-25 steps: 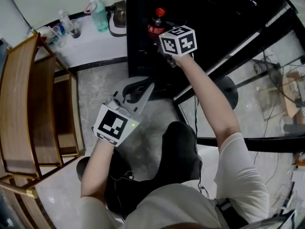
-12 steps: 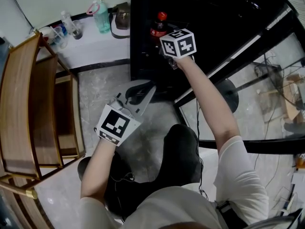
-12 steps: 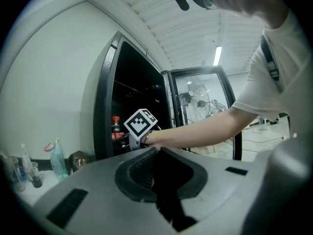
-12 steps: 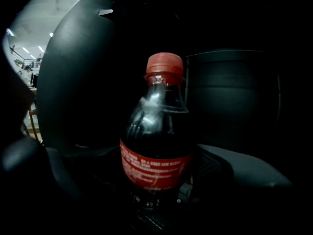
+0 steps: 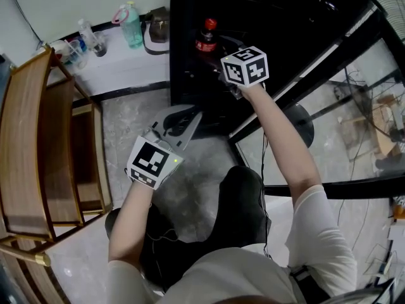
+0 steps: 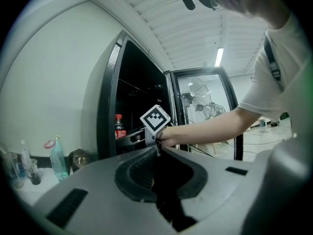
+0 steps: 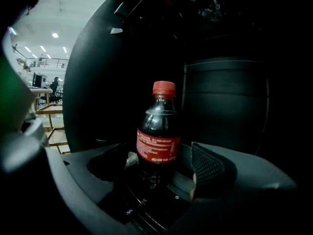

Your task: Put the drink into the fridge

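Right gripper [image 7: 168, 173]: reaches forward into the open fridge [image 5: 285, 18]. Its jaws are opening and stand spread wide, with the pads clear of the drink on both sides.
Drink [image 7: 159, 131]: a dark cola bottle with a red cap and red label. It stands upright inside the fridge, directly between the right gripper's jaws and just ahead of its body, with no pad pressing on it.
Left gripper [image 6: 156, 153]: held low, outside the fridge and over the floor [image 5: 126, 116], behind and to the left of the right gripper. Its jaws are pressed together at the tips, with nothing between them.
Fridge door [image 5: 329, 62]: glass-fronted, swung open to the right gripper's right.
Tabletop [image 5: 120, 62]: white, ahead and to the left of the left gripper, beside the fridge. It carries a green bottle [image 5: 131, 25] and some smaller clear containers.
Chair [image 5: 38, 138]: wooden, to the left of the left gripper.
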`<state>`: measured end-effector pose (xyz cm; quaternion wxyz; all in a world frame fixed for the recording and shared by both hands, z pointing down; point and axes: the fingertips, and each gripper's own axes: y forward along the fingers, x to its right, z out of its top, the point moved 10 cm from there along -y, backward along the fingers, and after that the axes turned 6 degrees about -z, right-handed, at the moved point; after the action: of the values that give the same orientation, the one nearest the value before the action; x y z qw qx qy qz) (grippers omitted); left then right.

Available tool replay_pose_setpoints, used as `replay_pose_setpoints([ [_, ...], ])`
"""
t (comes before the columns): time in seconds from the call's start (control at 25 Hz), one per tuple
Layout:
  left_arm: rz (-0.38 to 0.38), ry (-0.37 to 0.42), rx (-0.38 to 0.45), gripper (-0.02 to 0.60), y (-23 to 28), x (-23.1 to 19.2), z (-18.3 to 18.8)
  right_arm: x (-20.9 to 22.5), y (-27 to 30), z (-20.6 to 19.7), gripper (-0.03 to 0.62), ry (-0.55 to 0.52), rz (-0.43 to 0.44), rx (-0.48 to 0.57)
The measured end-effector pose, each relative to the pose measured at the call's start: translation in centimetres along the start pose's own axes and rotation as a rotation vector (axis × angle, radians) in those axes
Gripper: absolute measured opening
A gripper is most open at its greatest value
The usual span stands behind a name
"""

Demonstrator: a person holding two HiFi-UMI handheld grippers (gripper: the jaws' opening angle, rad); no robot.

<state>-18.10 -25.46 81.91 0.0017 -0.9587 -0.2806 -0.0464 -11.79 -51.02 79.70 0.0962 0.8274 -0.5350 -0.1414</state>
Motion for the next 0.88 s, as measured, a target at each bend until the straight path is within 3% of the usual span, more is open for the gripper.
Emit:
replay_pose_setpoints([
  [0.24, -0.003, 0.009, 0.002, 0.025, 0.4, -0.2, 0.5, 0.0, -2.2, 0.1, 0.413, 0.037, 0.013, 0.051],
  [0.48, -0.009, 0.054, -0.004, 0.025, 1.7, -0.7, 0.5, 0.2, -3.6, 0.0, 0.359, 0.077, 0.0, 0.099],
  [0.76, -0.027, -0.001, -0.039, 0.025, 3.0, -1.4, 2.8, 0.5, -6.8, 1.6, 0.209, 0.124, -0.025, 0.094],
  [0.88, -0.034, -0.028, -0.079, 0.025, 3.1, -1.6, 5.9, 0.4, -8.6, 3.1, 0.164, 0.142, -0.041, 0.071],
])
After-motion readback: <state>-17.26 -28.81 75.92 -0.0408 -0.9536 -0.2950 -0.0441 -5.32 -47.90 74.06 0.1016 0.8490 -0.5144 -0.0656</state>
